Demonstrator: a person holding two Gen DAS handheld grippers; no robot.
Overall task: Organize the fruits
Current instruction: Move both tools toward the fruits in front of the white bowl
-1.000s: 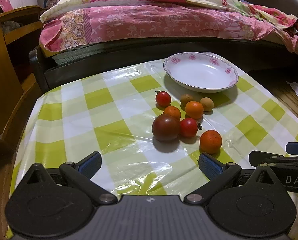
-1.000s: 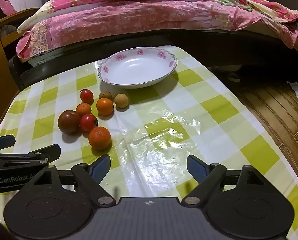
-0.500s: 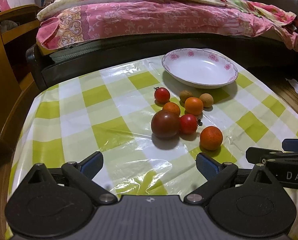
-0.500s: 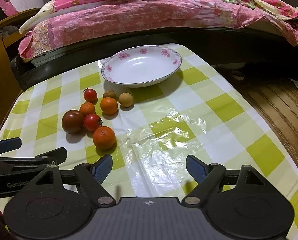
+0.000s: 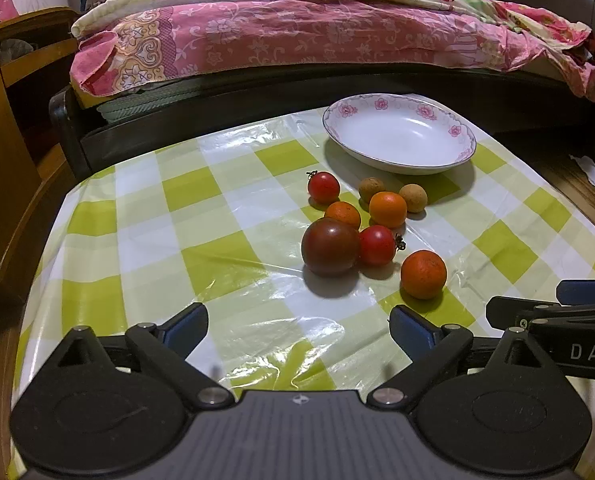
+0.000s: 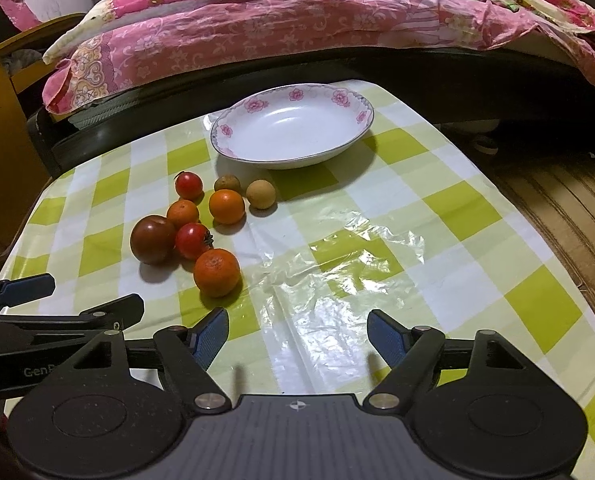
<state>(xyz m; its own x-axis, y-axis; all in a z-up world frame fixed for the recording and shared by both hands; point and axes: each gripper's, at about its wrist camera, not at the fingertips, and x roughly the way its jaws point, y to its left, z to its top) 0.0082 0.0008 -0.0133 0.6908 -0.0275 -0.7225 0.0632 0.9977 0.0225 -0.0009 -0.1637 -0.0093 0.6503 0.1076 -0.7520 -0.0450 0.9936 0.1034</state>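
A white flowered bowl (image 5: pixel 401 138) (image 6: pixel 293 126) stands empty at the table's far side. Before it lies a cluster of fruit: a large dark tomato (image 5: pixel 330 246) (image 6: pixel 153 239), two small red tomatoes (image 5: pixel 323 187) (image 5: pixel 377 245), three oranges, the nearest (image 5: pixel 423 274) (image 6: pixel 216 272), and two tan round fruits (image 5: pixel 413 197). My left gripper (image 5: pixel 297 322) is open and empty, low over the cloth, short of the fruit. My right gripper (image 6: pixel 297 330) is open and empty, to the right of the fruit; its side shows in the left wrist view (image 5: pixel 557 320).
The table has a green and white checked plastic cloth (image 5: pixel 201 256) with wrinkles near the front. A dark bed frame with pink bedding (image 5: pixel 297 36) runs behind the table. A wooden chair (image 5: pixel 5 92) stands at the left. Wooden floor (image 6: pixel 557 200) lies to the right.
Both grippers have moved slightly forward toward the fruit and stayed open. The fruit and bowl have not moved.
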